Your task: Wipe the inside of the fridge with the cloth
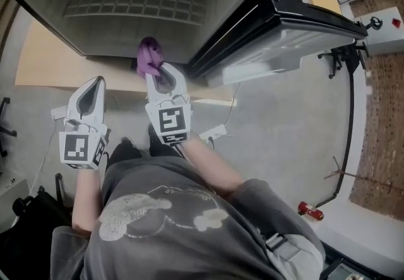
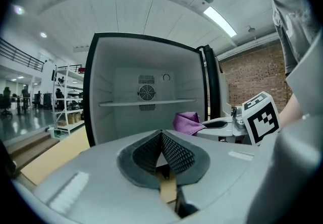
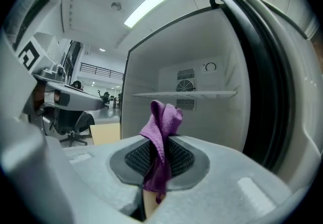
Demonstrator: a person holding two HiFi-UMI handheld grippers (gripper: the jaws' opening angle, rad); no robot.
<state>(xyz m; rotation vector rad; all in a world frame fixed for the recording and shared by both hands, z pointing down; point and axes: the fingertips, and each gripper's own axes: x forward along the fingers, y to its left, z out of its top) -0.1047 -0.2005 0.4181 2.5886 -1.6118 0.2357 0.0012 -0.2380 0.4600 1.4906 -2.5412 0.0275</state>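
Beyond the open fridge (image 1: 158, 20), right gripper (image 1: 161, 72) fingers pinch the purple cloth (image 1: 149, 57); left gripper (image 1: 95, 83) (empty) sits closed.

The cloth (image 3: 162, 127) — matt, fuzzy weave.

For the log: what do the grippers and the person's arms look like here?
Both the left gripper and the right gripper are pale grey, tapering moulded shells with dark mesh-textured pads and a black-and-white square-marker cube at the rear. The person wears a grey short-sleeved T-shirt.
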